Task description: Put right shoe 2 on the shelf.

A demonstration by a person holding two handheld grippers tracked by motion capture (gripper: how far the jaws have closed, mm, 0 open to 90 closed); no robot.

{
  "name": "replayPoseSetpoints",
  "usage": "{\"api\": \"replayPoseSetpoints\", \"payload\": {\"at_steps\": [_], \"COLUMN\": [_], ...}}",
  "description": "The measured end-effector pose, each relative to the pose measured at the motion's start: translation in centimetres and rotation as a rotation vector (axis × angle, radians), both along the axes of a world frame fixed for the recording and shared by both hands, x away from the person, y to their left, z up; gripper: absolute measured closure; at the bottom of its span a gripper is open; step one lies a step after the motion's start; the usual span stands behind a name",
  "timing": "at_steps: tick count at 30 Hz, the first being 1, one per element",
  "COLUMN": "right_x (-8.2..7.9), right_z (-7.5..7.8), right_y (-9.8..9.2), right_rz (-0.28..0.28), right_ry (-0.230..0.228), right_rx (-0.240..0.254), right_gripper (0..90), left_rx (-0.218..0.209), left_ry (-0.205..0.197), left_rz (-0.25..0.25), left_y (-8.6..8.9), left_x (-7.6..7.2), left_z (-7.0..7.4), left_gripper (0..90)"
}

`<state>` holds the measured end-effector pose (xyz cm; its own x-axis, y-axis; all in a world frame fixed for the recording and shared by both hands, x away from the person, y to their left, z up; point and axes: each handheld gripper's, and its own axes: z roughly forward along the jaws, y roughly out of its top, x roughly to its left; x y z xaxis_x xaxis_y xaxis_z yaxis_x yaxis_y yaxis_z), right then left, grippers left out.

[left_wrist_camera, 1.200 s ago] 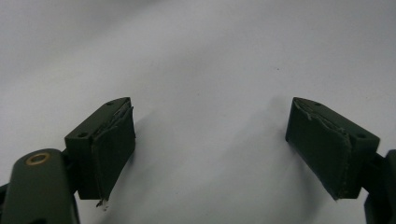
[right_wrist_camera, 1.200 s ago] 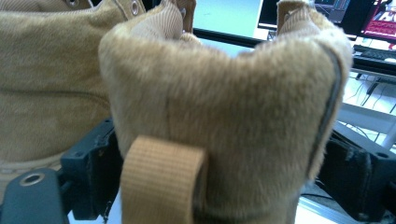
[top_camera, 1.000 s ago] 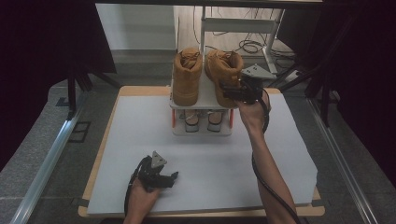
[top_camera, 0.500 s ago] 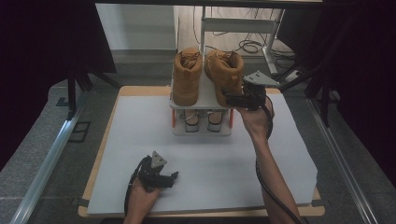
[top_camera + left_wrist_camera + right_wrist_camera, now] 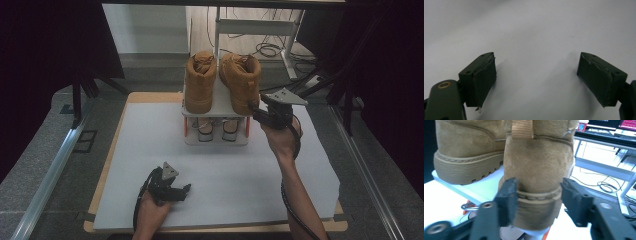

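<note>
Two tan suede boots stand side by side on top of a small white shoe rack (image 5: 216, 106), the left boot (image 5: 200, 82) and the right boot (image 5: 242, 80), heels toward me. My right gripper (image 5: 253, 108) is at the right boot's heel. In the right gripper view its jaws have just been closing and now press on both sides of that heel (image 5: 539, 165), just above the sole; the other boot (image 5: 466, 142) stands to the left. My left gripper (image 5: 184, 189) rests low over the white table sheet near the front edge, open, with nothing between its pads (image 5: 484, 80).
The rack's lower shelf holds a pair of pale shoes (image 5: 215, 131). The white sheet (image 5: 150, 150) covers the wooden table. Beyond the table stand a metal frame (image 5: 260, 27) and floor cables (image 5: 270, 50). Dark curtains hang on both sides.
The right gripper has slid nearer and lower along the right boot to its heel, and its jaws have closed onto it. The left gripper has not moved.
</note>
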<state>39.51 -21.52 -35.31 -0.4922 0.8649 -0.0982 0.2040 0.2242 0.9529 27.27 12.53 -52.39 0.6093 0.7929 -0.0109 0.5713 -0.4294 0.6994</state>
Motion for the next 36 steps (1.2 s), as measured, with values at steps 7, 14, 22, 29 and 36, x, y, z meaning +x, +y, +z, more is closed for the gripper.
{"api": "replayPoseSetpoints", "payload": {"at_steps": [7, 14, 22, 29, 36], "right_x": [-0.8, -0.5, 0.1, 0.2, 0.4], "right_z": [-0.6, -2.0, -3.0, -3.0, -3.2], "right_y": [-1.1, -1.7, -1.7, -1.4, 0.1], "right_rz": [-0.021, -0.022, -0.018, 0.001, 0.027], "right_ry": [-0.015, 0.032, 0.053, 0.056, 0.056], "right_rx": [-0.034, -0.039, -0.016, -0.003, -0.005], "right_gripper": [85.2, 89.8, 89.7, 89.8, 89.7], "left_rx": [0.002, 0.002, 0.001, -0.001, 0.001], "left_ry": [-0.002, 0.002, 0.002, 0.003, 0.003], "left_rz": [-0.001, 0.000, 0.002, 0.002, 0.001], "left_y": [0.0, 0.0, 0.0, 0.0, 0.0], "left_x": [0.0, 0.0, 0.0, 0.0, 0.0], "left_z": [0.0, 0.0, 0.0, 0.0, 0.0], "left_gripper": [15.8, 15.8, 15.8, 15.8, 15.8]}}
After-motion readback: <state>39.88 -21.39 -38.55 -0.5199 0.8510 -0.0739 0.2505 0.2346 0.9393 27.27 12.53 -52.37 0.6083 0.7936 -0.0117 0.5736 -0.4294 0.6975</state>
